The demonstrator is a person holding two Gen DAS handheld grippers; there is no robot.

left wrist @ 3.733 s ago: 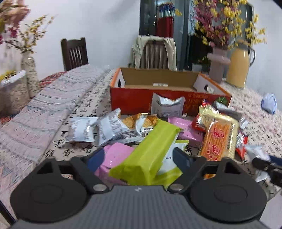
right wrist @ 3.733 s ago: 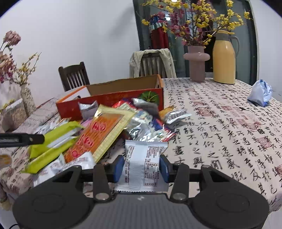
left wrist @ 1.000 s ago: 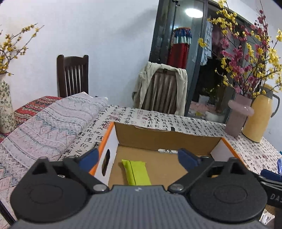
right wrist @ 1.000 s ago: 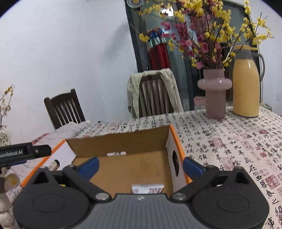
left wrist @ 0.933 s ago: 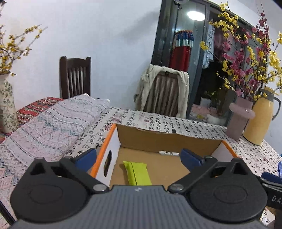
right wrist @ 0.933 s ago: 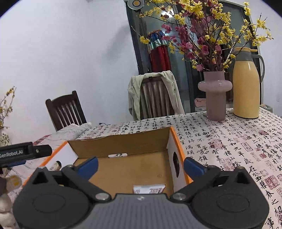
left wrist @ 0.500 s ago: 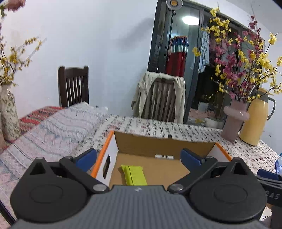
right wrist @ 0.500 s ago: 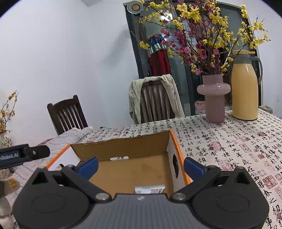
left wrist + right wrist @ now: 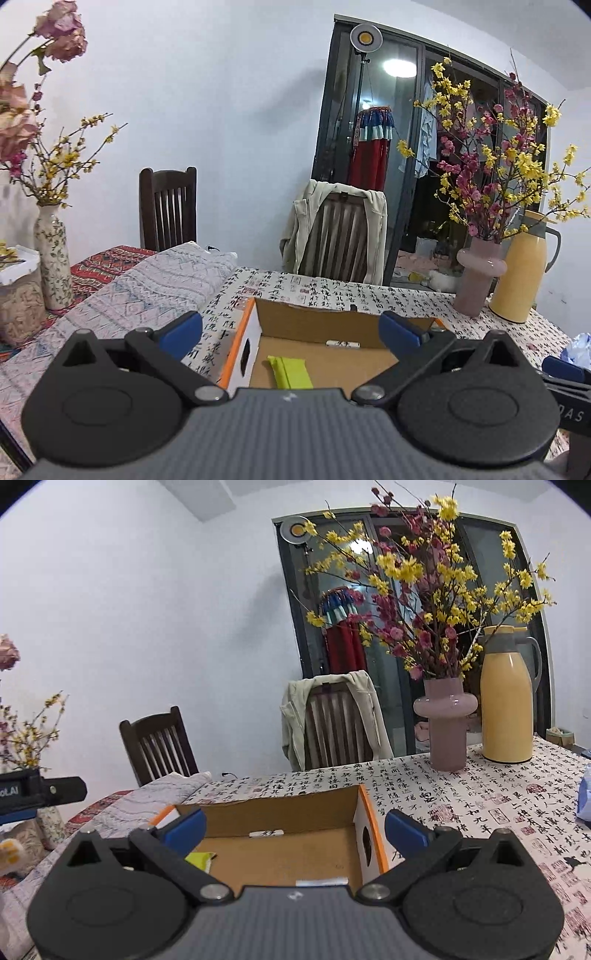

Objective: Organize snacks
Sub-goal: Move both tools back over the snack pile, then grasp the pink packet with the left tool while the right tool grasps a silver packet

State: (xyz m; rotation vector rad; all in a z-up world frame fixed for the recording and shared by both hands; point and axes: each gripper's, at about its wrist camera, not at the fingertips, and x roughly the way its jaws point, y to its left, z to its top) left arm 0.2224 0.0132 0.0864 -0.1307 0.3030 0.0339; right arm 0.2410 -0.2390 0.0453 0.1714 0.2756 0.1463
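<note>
Far left, a patterned vase [image 9: 51,258] of dried blooms stands on the table [image 9: 369,291], with a folded woven cloth [image 9: 147,284] lying beside it. Next comes the left gripper [image 9: 291,328], jaws spread wide and gripping nothing, poised above the cardboard box [image 9: 314,317]. Down on the box floor lies the green snack packet [image 9: 290,371], near the left wall. Moving across, the right gripper [image 9: 293,825] hangs over the same box [image 9: 280,805], jaws equally wide and bare, and a white snack packet [image 9: 321,882] peeks out just below it on the box's right side. Further right, the pink vase [image 9: 445,723] and yellow thermos jug [image 9: 508,705] stand well clear. Both deposits look done, so this reads as the gap between rounds. The next move probably calls for swinging both grippers away from the box toward whatever snacks remain out of frame, then closing on one each.
</note>
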